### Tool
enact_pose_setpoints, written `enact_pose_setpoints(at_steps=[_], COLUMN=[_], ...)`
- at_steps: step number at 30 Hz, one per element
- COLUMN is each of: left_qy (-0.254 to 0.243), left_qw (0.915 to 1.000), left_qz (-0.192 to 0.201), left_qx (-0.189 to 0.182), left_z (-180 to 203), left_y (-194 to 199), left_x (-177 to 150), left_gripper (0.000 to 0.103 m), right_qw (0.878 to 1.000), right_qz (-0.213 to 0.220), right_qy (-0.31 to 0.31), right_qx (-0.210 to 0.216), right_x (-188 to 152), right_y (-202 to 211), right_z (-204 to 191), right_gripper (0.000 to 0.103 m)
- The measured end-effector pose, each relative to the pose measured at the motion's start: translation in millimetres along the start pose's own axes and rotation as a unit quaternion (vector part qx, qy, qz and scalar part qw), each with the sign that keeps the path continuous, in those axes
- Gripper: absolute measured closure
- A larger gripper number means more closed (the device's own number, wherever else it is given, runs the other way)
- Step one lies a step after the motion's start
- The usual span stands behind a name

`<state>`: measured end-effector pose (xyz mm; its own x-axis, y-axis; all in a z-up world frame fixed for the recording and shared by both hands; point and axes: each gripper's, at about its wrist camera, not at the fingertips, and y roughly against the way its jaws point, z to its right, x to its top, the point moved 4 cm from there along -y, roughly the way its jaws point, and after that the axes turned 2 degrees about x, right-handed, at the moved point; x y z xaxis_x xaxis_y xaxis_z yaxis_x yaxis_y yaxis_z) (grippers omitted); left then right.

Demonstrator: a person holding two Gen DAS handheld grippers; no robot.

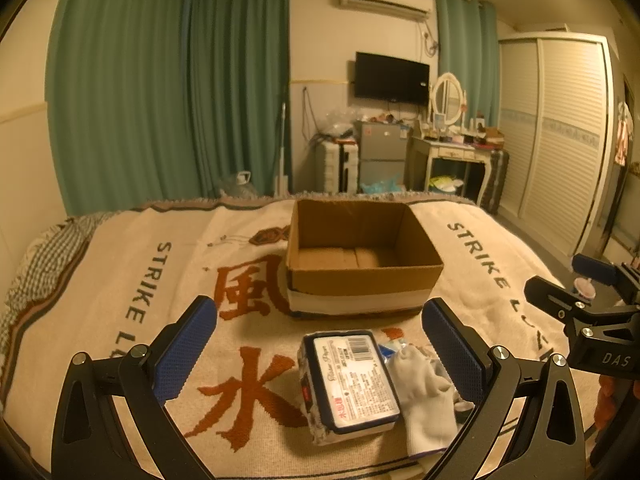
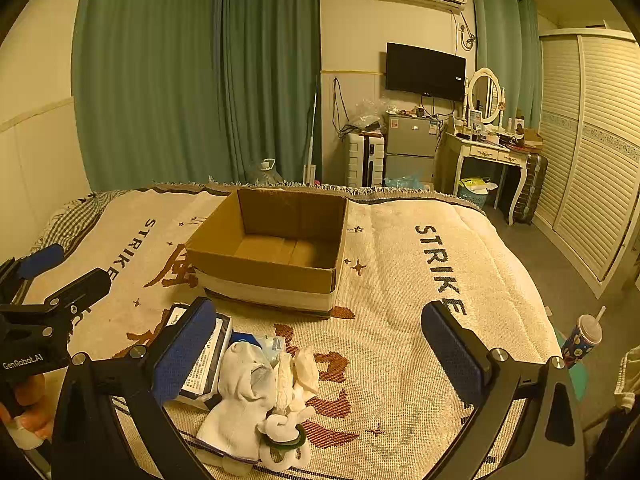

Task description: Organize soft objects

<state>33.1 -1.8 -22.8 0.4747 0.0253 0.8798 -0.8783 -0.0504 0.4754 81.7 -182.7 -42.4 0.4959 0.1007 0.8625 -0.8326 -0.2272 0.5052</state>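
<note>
An open, empty cardboard box point(image 1: 362, 252) point(image 2: 272, 248) stands on the bed. In front of it lies a pack of tissue paper point(image 1: 352, 380) point(image 2: 202, 364). Beside it are a white sock point(image 1: 426, 400) point(image 2: 244, 392), a small blue-white packet point(image 2: 272, 346), a small white cloth piece point(image 2: 306, 368) and a small white plush item with a dark green part point(image 2: 284, 436). My left gripper point(image 1: 320, 344) is open, above the tissue pack and the sock. My right gripper point(image 2: 320, 344) is open, above the pile's right side. Each gripper shows at the edge of the other's view point(image 1: 576, 292) point(image 2: 68, 280).
The bed is covered by a cream blanket point(image 1: 160, 280) point(image 2: 440, 260) with brown characters and "STRIKE" lettering. Beyond it are green curtains, a suitcase point(image 2: 366, 160), a small fridge point(image 2: 410, 148) and a dressing table point(image 2: 488, 156). A drink cup point(image 2: 582, 336) stands at the right bedside.
</note>
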Motion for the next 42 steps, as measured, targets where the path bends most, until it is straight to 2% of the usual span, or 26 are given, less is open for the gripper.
enact_pose_setpoints(at_steps=[35, 42], left_qy=[-0.012, -0.012], left_qw=[0.9999, 0.9999], left_qz=[-0.003, -0.011], left_qx=[-0.004, 0.003], left_z=[2, -1], left_y=[0, 3], left_x=[1, 0], left_gripper=[0.0, 0.0], right_qw=[1.0, 1.0], right_qz=[-0.01, -0.024], right_qy=[-0.003, -0.008], right_qx=[0.002, 0.008], right_x=[-4, -11], right_y=[-5, -2], right_z=[-1, 0], right_gripper=[0.0, 0.0])
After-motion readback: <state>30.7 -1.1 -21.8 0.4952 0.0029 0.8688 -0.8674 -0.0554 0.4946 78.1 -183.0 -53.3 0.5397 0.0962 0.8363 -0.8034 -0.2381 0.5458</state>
